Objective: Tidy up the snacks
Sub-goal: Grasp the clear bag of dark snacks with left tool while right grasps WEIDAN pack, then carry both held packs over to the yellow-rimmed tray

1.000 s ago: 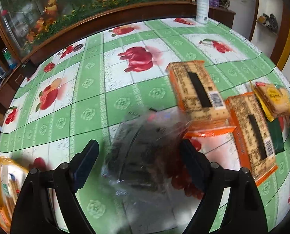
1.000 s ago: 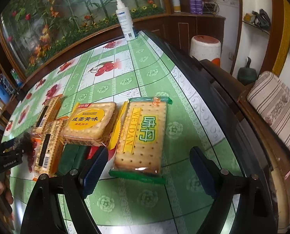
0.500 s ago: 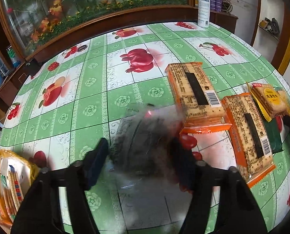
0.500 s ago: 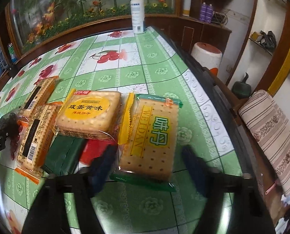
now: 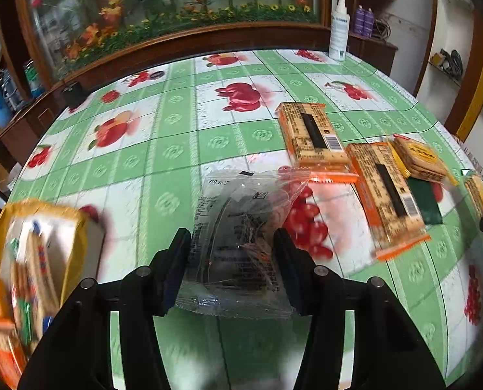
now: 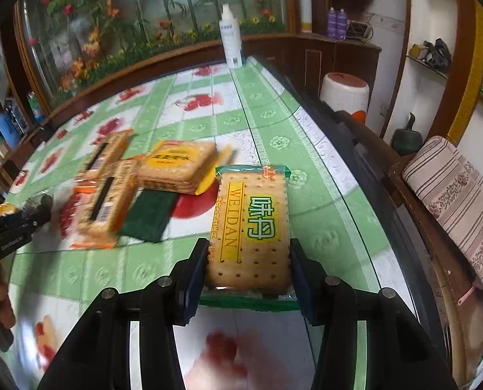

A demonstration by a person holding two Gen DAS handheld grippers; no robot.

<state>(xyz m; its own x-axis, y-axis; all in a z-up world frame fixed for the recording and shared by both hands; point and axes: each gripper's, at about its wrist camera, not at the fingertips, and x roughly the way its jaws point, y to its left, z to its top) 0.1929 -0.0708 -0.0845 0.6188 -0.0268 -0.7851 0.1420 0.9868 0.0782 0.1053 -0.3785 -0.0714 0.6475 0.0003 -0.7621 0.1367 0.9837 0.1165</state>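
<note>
My left gripper [image 5: 231, 256] is shut on a clear plastic snack packet [image 5: 238, 240] with dark contents and holds it above the table. My right gripper [image 6: 249, 266] is shut on a green and yellow WEIDAN cracker pack [image 6: 253, 227], lifted off the cloth. Two orange biscuit packs [image 5: 313, 136] [image 5: 386, 191] and a yellow cracker pack [image 5: 418, 157] lie on the table; the yellow pack [image 6: 176, 162] rests partly on a dark green packet [image 6: 149, 216]. A yellow basket [image 5: 40, 214] holding several snacks sits at the left.
The table has a green cloth with fruit prints [image 5: 163, 149]. A white spray bottle [image 6: 231, 40] stands at the far edge. The table's right edge [image 6: 355, 149] drops to a stool [image 6: 345, 92] and a striped cushion [image 6: 459, 195].
Both grippers have closed on their packets and lifted them. The left one pulled back, bringing the yellow basket more into view. The right one raised the WEIDAN pack off the table.
</note>
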